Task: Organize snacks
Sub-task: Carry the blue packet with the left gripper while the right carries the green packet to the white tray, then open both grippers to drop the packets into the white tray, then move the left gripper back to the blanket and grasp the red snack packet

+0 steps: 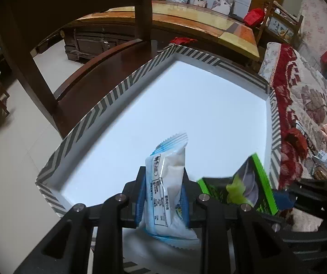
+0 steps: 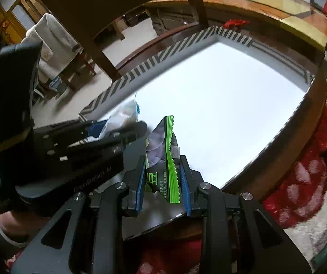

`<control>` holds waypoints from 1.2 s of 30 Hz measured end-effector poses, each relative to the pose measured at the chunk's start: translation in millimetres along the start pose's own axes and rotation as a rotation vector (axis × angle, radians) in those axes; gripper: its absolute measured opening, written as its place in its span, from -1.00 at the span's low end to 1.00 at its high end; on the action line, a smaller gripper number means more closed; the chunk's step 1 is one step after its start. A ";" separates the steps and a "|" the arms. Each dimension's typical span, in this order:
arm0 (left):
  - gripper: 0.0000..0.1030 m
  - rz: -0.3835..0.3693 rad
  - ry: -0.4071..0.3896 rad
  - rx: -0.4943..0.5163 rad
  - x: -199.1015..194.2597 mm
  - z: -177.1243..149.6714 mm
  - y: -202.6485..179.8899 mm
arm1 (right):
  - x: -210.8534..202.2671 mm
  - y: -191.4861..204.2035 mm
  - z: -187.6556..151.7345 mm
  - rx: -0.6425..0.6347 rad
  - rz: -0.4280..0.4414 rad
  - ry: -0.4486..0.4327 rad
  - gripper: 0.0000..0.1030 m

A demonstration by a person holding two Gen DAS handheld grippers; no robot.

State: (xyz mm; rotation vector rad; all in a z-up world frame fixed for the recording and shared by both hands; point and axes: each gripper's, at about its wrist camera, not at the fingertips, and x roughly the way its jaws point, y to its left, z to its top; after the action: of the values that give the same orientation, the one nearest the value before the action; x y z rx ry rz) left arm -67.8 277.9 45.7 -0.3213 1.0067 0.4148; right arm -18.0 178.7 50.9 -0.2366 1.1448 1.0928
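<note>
A white and blue snack packet (image 1: 167,182) stands upright between the blue pads of my left gripper (image 1: 163,189), which is shut on it above the near end of a white tray with a grey zigzag rim (image 1: 108,100). My right gripper (image 2: 162,180) is shut on a green and black snack packet (image 2: 163,157), held over the same tray's rim (image 2: 140,70). In the left wrist view the green packet (image 1: 248,185) hangs just right of the white one. The right wrist view shows the left gripper (image 2: 127,132) at the left, with the white packet (image 2: 122,114) poking out of it.
The tray sits on a dark wooden chair seat (image 1: 108,64) with its backrest post (image 1: 144,9) behind. A red floral cloth (image 1: 300,105) with more snack packets (image 1: 325,162) lies to the right. A wooden table (image 1: 209,20) stands beyond, and pale floor (image 1: 8,159) lies left.
</note>
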 end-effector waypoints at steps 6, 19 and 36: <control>-0.43 0.028 0.018 -0.019 6.6 -1.1 3.1 | 5.2 -2.1 -3.7 0.000 -0.015 -0.006 -0.46; 0.51 0.054 -0.031 -0.035 -14.6 -2.2 5.2 | -30.1 -6.0 -10.5 -0.015 -0.090 -0.097 -0.17; 0.67 -0.048 -0.087 0.083 -49.5 -6.5 -63.8 | -98.2 -59.1 -72.3 0.159 -0.167 -0.204 -0.16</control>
State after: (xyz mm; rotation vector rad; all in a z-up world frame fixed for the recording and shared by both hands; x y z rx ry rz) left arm -65.4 209.9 89.7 -0.2507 0.9269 0.3400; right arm -14.7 45.9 77.7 -0.0916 1.0037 0.8535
